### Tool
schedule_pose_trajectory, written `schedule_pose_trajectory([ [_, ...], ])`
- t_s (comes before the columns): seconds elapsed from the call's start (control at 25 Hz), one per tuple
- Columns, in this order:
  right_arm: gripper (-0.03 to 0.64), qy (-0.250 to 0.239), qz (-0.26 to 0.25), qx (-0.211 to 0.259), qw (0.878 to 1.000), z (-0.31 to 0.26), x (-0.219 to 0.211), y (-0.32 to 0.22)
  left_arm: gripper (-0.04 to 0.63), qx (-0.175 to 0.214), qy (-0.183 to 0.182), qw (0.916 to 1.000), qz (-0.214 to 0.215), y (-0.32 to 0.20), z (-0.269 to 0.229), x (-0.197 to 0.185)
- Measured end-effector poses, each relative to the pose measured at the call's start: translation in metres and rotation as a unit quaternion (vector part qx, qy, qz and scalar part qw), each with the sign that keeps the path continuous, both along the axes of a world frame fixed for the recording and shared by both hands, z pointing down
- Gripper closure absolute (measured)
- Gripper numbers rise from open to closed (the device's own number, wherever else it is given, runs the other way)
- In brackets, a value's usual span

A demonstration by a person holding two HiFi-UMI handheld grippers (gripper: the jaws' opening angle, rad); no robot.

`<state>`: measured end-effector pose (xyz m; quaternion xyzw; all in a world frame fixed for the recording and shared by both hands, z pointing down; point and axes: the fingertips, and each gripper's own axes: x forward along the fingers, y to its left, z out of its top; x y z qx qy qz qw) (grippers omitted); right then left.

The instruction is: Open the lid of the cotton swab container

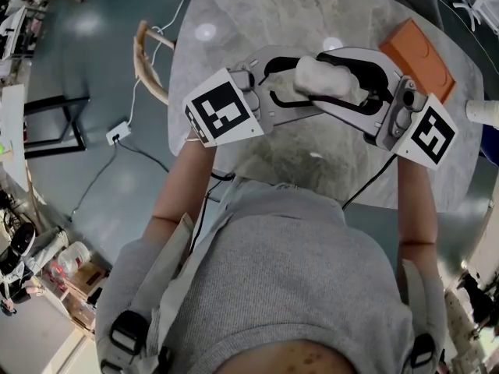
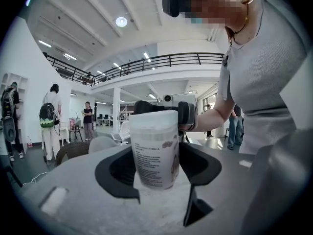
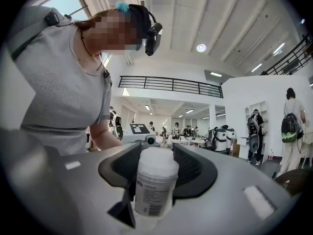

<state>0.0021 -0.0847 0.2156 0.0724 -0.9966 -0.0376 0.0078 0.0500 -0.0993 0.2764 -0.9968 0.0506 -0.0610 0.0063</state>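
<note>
Grip set, lid not yet off.
Left tongs and right tongs each clamp one end of the cotton swab container, held level between them above the desk; lid looks still seated (no gap visible), so the pull-off remains.

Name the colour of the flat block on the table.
The block is orange; head view.

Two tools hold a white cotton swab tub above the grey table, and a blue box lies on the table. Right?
No. The flat rectangular box on the grey stone table is orange, not blue, as the head view shows.
</note>
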Motion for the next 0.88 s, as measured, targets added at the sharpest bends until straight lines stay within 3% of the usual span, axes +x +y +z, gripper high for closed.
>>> schedule_pose_trajectory([
  [0.32,0.407,0.03,-0.001,-0.021,0.999,0.008,0.0012,0.0002,0.344,0.014,-0.007,0.9999,-0.003,0.0003,0.0045,0.0008],
  [0.52,0.41,-0.005,-0.006,-0.061,0.998,0.0051,0.0049,-0.0015,0.346,0.033,-0.007,0.9994,-0.011,0.0017,0.0047,0.0005],
  [0.88,0.407,0.007,0.002,-0.059,0.998,0.0057,0.0025,-0.0012,0.345,0.018,-0.013,0.9998,-0.001,0.0025,0.0072,0.0013],
])
